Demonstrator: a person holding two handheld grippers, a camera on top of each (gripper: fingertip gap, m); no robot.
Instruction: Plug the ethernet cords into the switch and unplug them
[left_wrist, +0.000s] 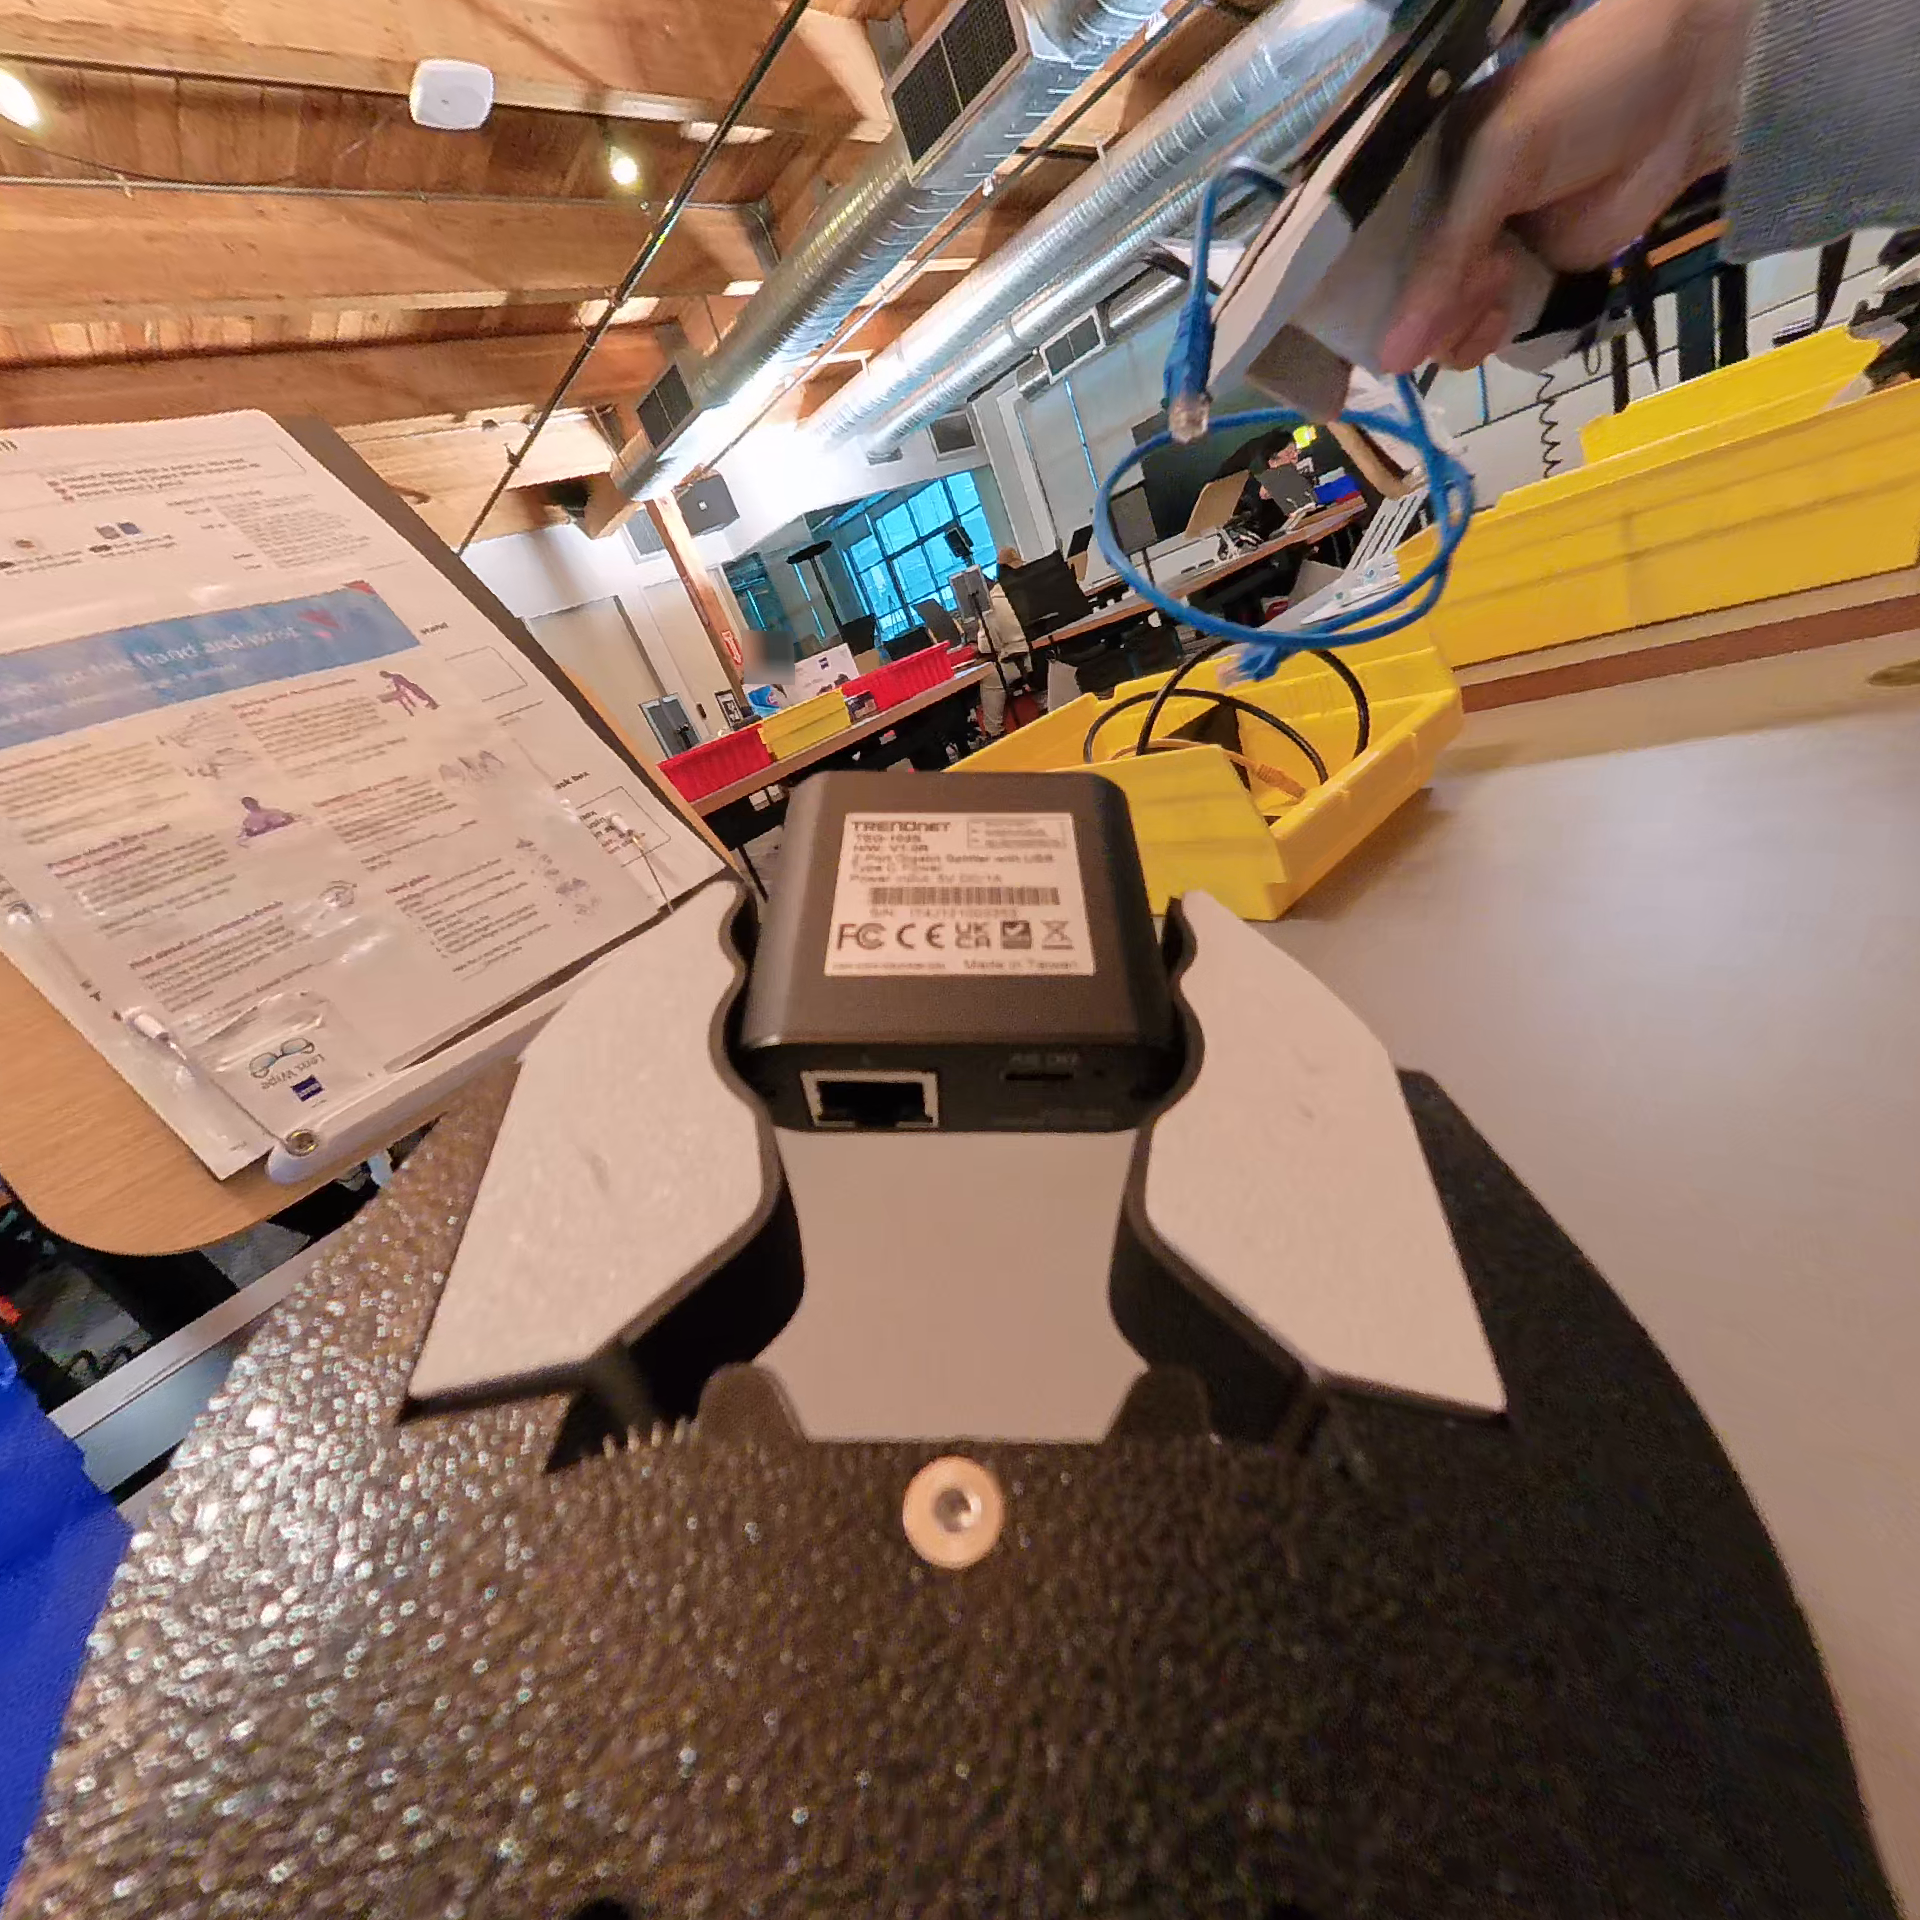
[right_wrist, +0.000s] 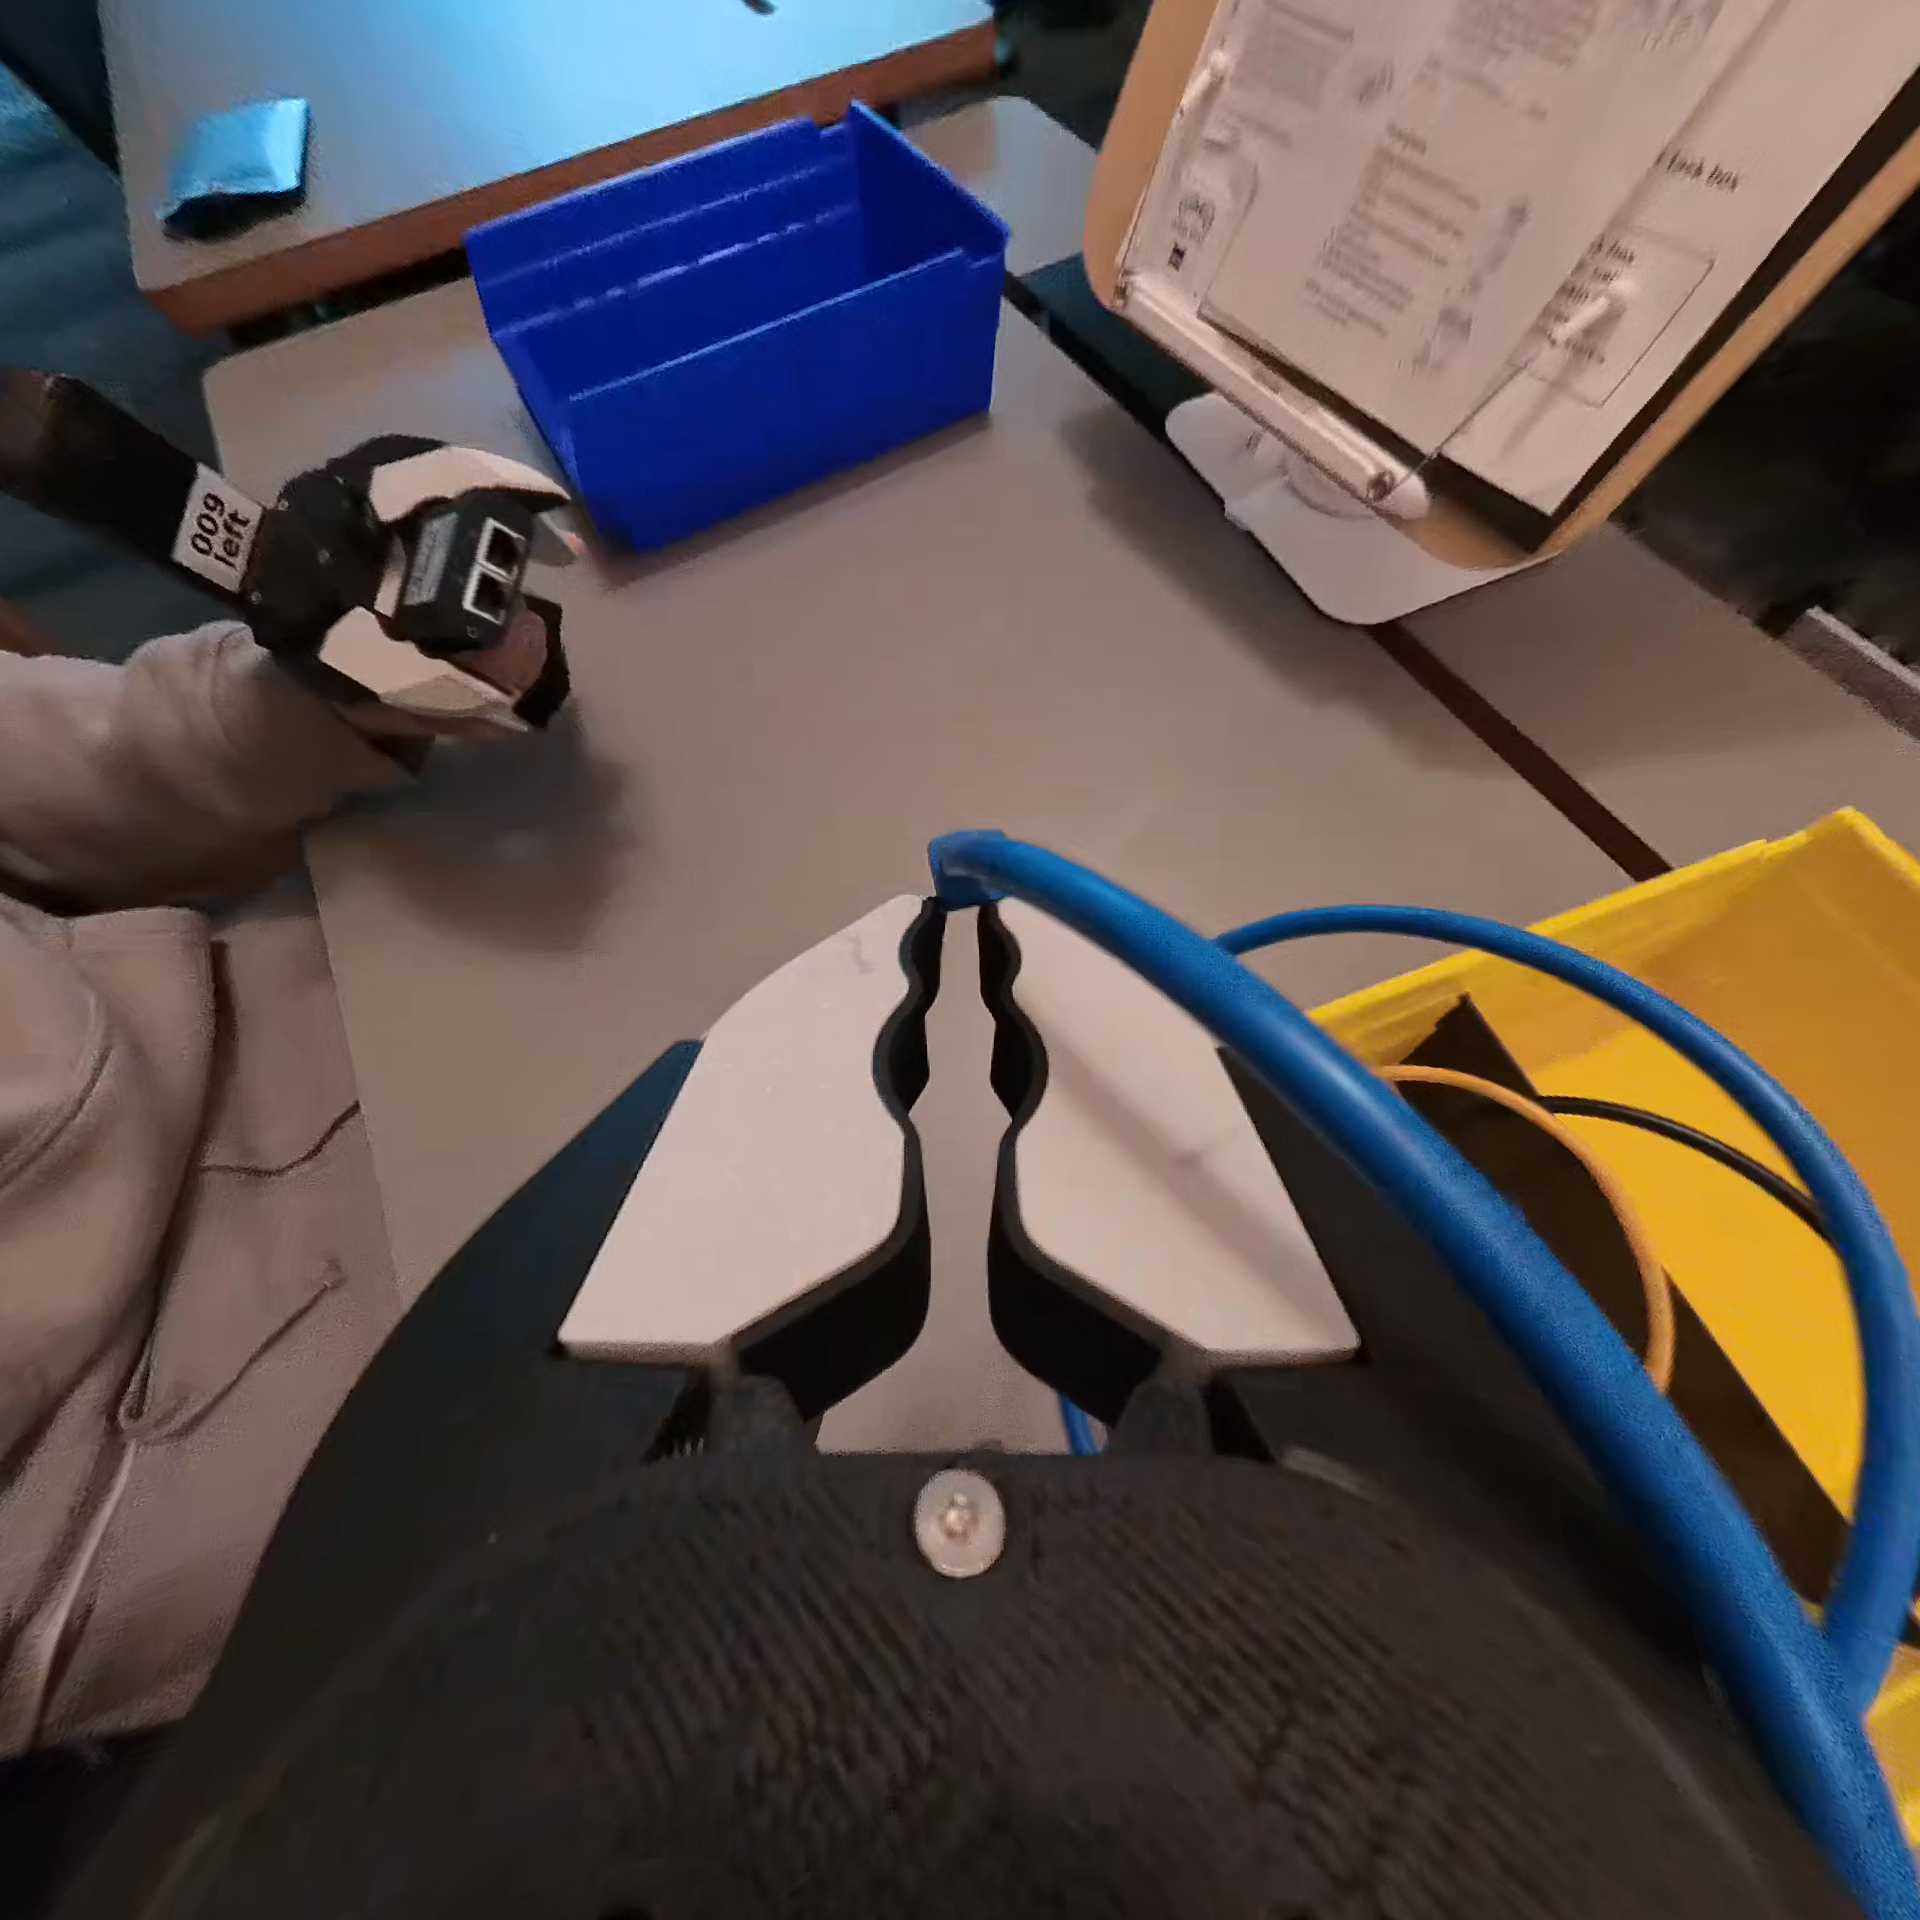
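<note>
Holding the black switch (left_wrist: 951, 935) between the fingers of our left gripper (left_wrist: 961, 997), we see it at the centre of the left wrist view, label side up, one port and a small slot facing the camera. In the right wrist view the same switch (right_wrist: 468, 571) sits at the middle left of the frame, above the grey table (right_wrist: 935, 665), its two stacked ports turned toward the right gripper.

Our right gripper (right_wrist: 961, 914) has its fingers nearly closed, pinching the blue cord (right_wrist: 1351, 1060) at their tips; the cord arcs back over the right finger toward the lower right of the frame. In the left wrist view that cord (left_wrist: 1444, 520) hangs in a loop at the upper right, one clear plug dangling near the top of the loop and another at its bottom, above the yellow bin (left_wrist: 1351, 821).

An orange cord (right_wrist: 1621, 1226) and a black cord (right_wrist: 1704, 1143) lie in the yellow bin at the right edge. A blue bin (right_wrist: 748, 332) stands at the upper middle of the right wrist view, just beyond the left gripper. A printed sheet on a stand (left_wrist: 291, 769) fills the left wrist view's left side.
</note>
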